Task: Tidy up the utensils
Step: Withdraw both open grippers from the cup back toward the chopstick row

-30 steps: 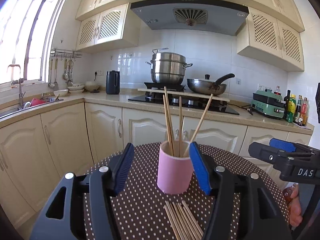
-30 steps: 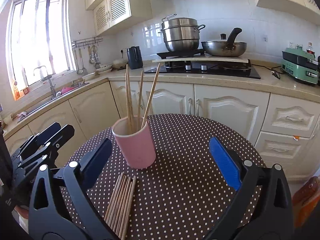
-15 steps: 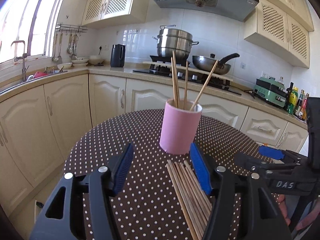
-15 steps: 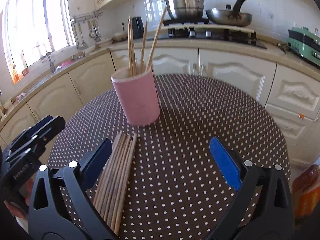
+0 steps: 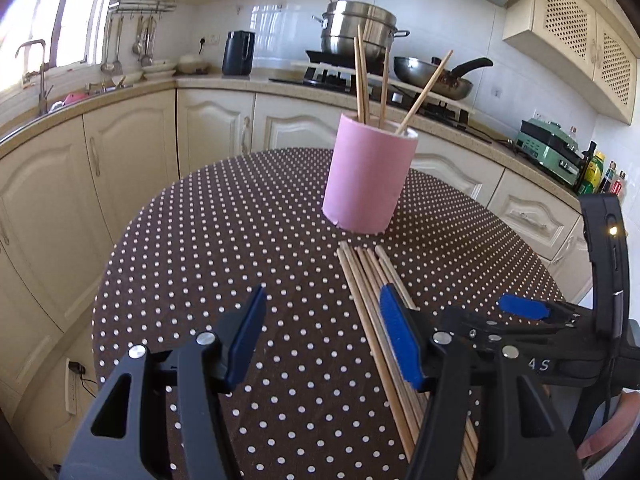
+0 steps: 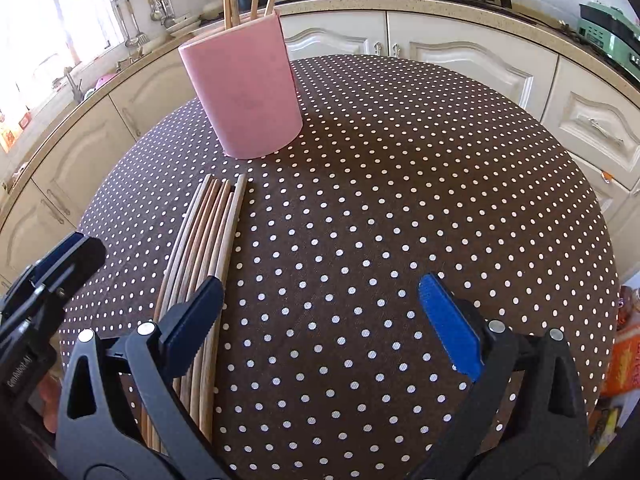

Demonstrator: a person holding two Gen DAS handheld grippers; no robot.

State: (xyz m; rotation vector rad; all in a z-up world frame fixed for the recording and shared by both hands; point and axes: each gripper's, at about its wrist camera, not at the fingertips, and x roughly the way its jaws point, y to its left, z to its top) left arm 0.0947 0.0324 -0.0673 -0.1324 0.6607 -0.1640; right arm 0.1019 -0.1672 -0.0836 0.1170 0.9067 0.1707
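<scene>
While lying flat: chopsticks [image 6: 208,236] at lower left, light, stiff, slippery; grasping mid-length is looking best.
Claws: left gripper [image 5: 320,332] and right gripper [image 6: 320,320] are gaping open, gripping nothing.

Strong daylight floods in from the window [image 5: 60,20], which is blown out to white with a purple fringe at its upper corner. In the right wrist view the same window [image 6: 52,40] washes out the counter nearest it. Light from that side gives the pink cup [image 5: 370,176] a bright flank and a soft shadow on the dotted tablecloth [image 5: 240,240] on the side away from the window. The white wall tiles [image 5: 288,20] beyond the cup carry pale reflections. Both pictures are sharp through the middle, with no motion blur. Fisheye bending curves the cabinets [image 5: 52,208] below the window, and black vignette fills the corners.
</scene>
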